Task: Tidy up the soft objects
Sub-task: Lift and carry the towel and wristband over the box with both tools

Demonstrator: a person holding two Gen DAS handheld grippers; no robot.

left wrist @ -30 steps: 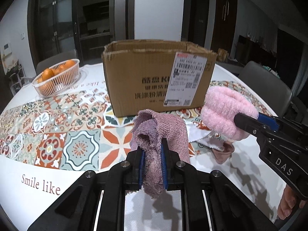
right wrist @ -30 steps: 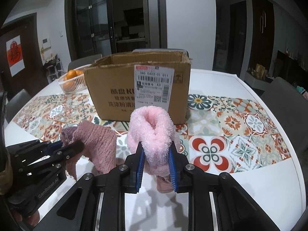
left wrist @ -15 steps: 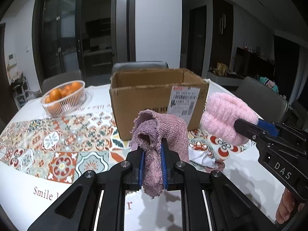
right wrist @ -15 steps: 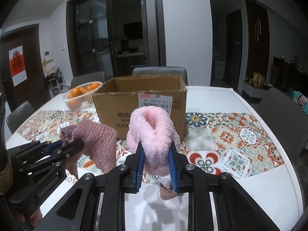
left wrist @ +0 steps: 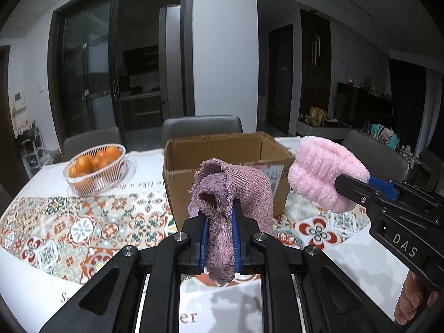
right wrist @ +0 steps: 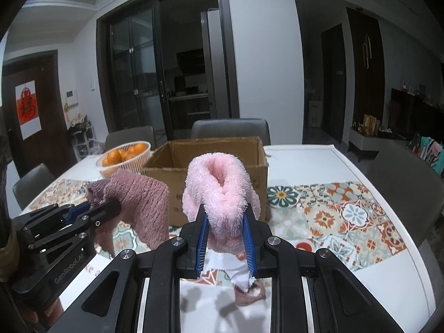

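In the left wrist view, the left gripper (left wrist: 219, 238) is sitting low in the centre of the frame, its jaws pinching narrow on a mauve knit cloth (left wrist: 230, 191) that is bunching up above the blue pads and hanging down below them. Just behind the cloth, an open cardboard box (left wrist: 222, 152) is standing on the tiled tablecloth (left wrist: 83, 222), and a white basket of oranges (left wrist: 95, 166) is resting at the middle left. At the right of the frame, the right gripper (left wrist: 344, 183) is reaching in, clamping a fluffy pink roll (left wrist: 324, 174) beside the box. In the right wrist view, the right gripper (right wrist: 226, 238) is filling the lower centre, its jaws squeezing the fluffy pink roll (right wrist: 219, 183), which is rising in front of the cardboard box (right wrist: 208, 149). At the lower left, the left gripper (right wrist: 108, 208) is holding the mauve knit cloth (right wrist: 138, 199) draped off its tip. Beneath the right gripper, a small white cloth (right wrist: 241, 277) and a dusty pink item (right wrist: 249, 299) are lying on the table.
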